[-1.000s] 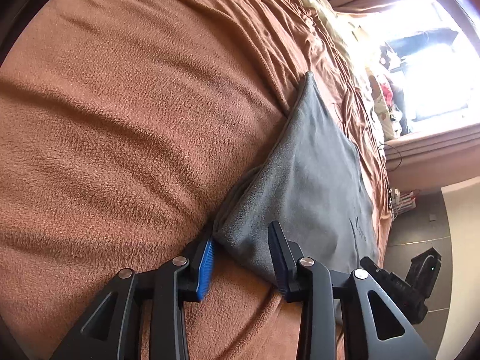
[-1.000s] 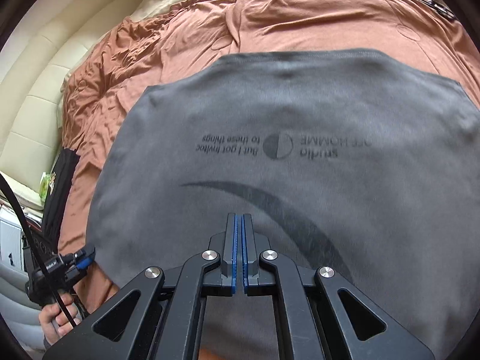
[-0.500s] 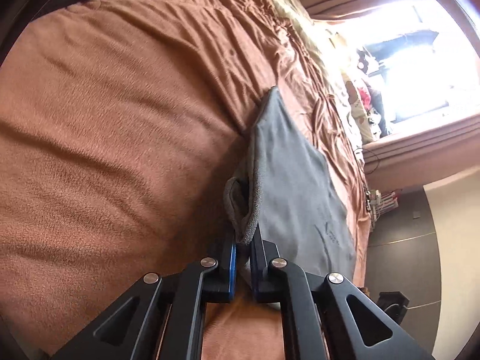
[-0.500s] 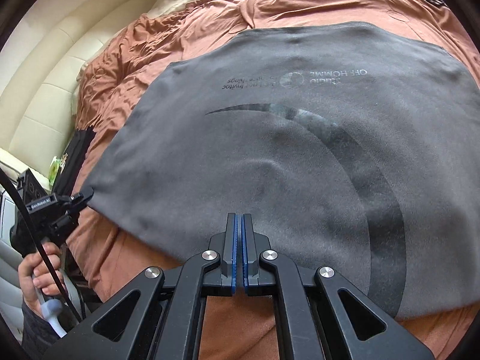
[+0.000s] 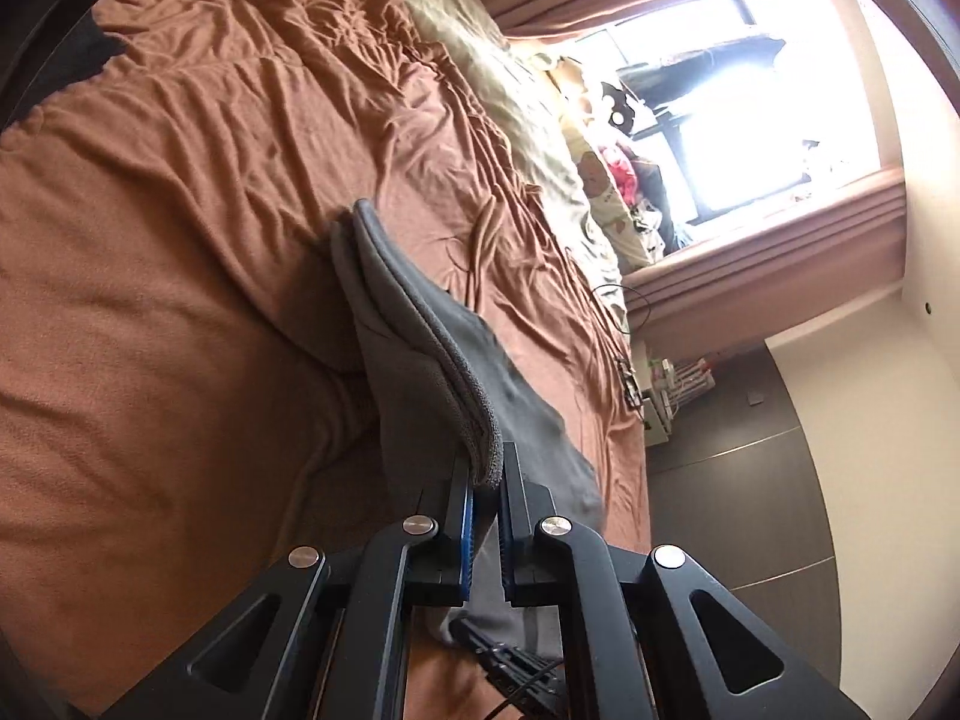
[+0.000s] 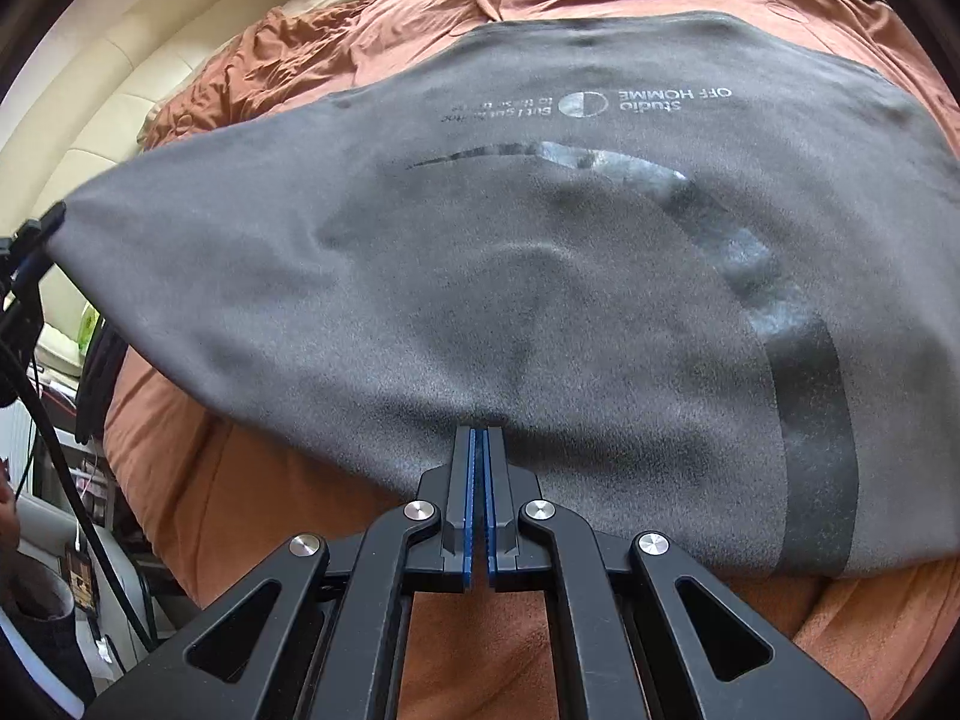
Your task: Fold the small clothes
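Two grippers pinch one grey shirt [image 6: 510,276] above a brown bed [image 5: 150,330]. The left gripper [image 5: 485,480] clamps a doubled edge at lower centre; the right gripper [image 6: 479,438] is closed on the hem. Only the right view shows the shirt's print, spread across the frame.

Shirt [image 6: 480,276] on bed [image 6: 270,510] (corner raised)
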